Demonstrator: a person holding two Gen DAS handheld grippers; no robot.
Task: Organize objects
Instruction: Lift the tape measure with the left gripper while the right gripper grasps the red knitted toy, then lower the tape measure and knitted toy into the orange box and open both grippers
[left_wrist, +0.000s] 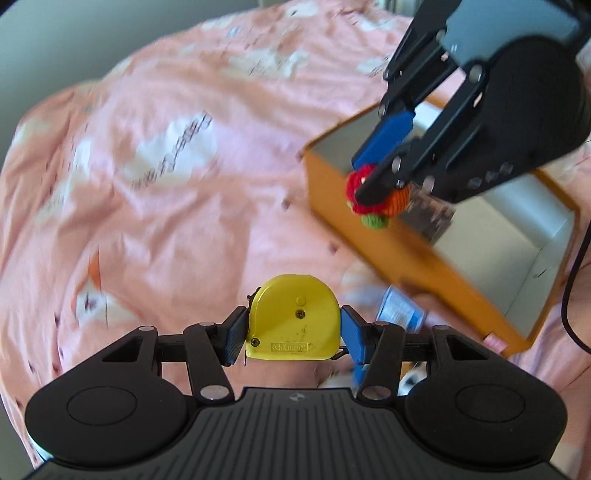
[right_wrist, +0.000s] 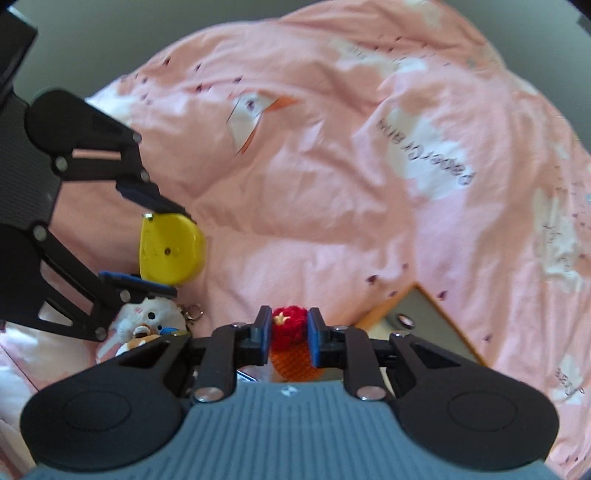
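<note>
A yellow tape measure (left_wrist: 293, 321) sits between the blue pads of my left gripper (left_wrist: 293, 330), which is shut on its two sides above the pink bedspread. In the right wrist view that same left gripper (right_wrist: 155, 240) holds the tape measure (right_wrist: 171, 251) at the left. My right gripper (right_wrist: 289, 334) is shut on a small crocheted toy (right_wrist: 290, 325) with a red top and an orange base. Seen from the left wrist, the right gripper (left_wrist: 373, 173) holds the toy (left_wrist: 369, 199) over the near wall of an open orange box (left_wrist: 369, 229).
The pink quilt (right_wrist: 332, 184) covers the whole bed. A white plush keychain (right_wrist: 147, 319) lies below the left gripper. A blue-and-white packet (left_wrist: 400, 312) rests by the box's near side. A black cable (left_wrist: 569, 295) runs at the right. Small items lie inside the box (right_wrist: 404, 320).
</note>
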